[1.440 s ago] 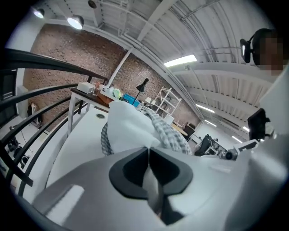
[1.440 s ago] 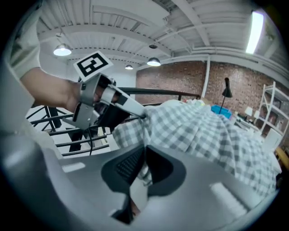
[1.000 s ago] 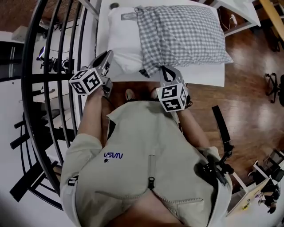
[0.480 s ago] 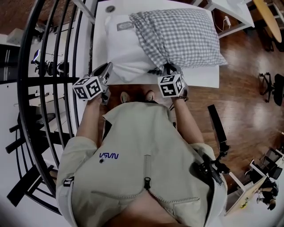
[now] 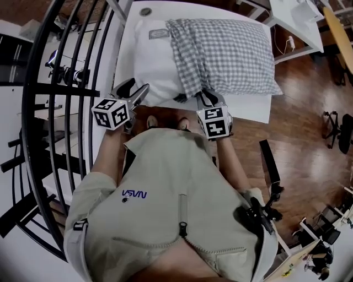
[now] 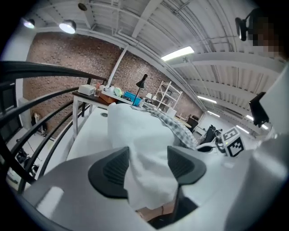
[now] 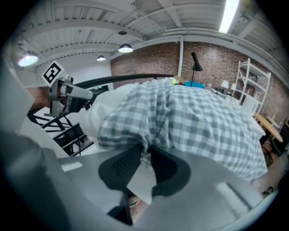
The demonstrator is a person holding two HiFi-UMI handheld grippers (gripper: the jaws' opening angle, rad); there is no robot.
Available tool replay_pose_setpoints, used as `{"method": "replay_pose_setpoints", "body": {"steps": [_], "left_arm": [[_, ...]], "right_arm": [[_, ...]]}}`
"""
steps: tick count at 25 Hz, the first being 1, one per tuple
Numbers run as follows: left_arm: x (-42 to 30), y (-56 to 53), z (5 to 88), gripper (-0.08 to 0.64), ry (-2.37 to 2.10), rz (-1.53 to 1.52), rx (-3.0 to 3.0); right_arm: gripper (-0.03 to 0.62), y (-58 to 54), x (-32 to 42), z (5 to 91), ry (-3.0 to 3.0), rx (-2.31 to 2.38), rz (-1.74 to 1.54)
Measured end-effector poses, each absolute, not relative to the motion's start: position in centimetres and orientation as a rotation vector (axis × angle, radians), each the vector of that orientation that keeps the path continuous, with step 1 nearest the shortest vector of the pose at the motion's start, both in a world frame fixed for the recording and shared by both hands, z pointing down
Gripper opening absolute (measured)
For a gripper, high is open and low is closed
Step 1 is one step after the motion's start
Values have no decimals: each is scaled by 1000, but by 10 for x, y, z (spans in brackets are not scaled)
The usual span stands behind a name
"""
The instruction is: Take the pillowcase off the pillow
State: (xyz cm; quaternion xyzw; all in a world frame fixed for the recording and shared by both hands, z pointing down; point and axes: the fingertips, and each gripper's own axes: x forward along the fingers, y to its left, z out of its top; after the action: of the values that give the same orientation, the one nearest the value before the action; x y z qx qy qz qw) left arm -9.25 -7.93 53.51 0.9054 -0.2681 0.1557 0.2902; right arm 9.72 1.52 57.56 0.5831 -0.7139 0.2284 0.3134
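Observation:
A white pillow (image 5: pixel 151 60) lies on the white table (image 5: pixel 248 107), its left third bare. A grey-and-white checked pillowcase (image 5: pixel 226 55) covers the rest. My left gripper (image 5: pixel 135 91) is at the pillow's near left corner. Its jaws are opening, and the white corner (image 6: pixel 140 135) sits loosely between the spread pads of the left gripper (image 6: pixel 149 164). My right gripper (image 5: pixel 205 98) is at the pillowcase's near open edge. Its jaws are opening too, with a bunch of checked cloth (image 7: pixel 194 122) still in the narrow gap of the right gripper (image 7: pixel 145 164).
A black metal railing (image 5: pixel 49 110) curves close along the left side. Wooden floor (image 5: pixel 309 126) lies to the right, with a black stand (image 5: pixel 267 165) on it. A white desk (image 5: pixel 292 16) stands at the top right. The person stands at the table's near edge.
The left jaws were shut on the pillow corner and now stand spread. The right gripper has moved in from below the table edge to the edge itself, its jaws slightly parted.

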Motion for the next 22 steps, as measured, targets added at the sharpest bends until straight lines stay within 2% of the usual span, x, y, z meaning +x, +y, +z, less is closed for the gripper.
{"method": "replay_pose_setpoints", "body": {"steps": [9,17,22], "left_arm": [[-102,-123,490,288,-827,317,2501],[-60,-207,497,340,-736,264,2480],[-32,-256,524,460,-731,247,2353]], "right_arm": [[80,5,62,499,-2145,1568,524],[80,-42,59,459,-2087,1675,417],[80,-66,62,439,-2024,1709,353]]}}
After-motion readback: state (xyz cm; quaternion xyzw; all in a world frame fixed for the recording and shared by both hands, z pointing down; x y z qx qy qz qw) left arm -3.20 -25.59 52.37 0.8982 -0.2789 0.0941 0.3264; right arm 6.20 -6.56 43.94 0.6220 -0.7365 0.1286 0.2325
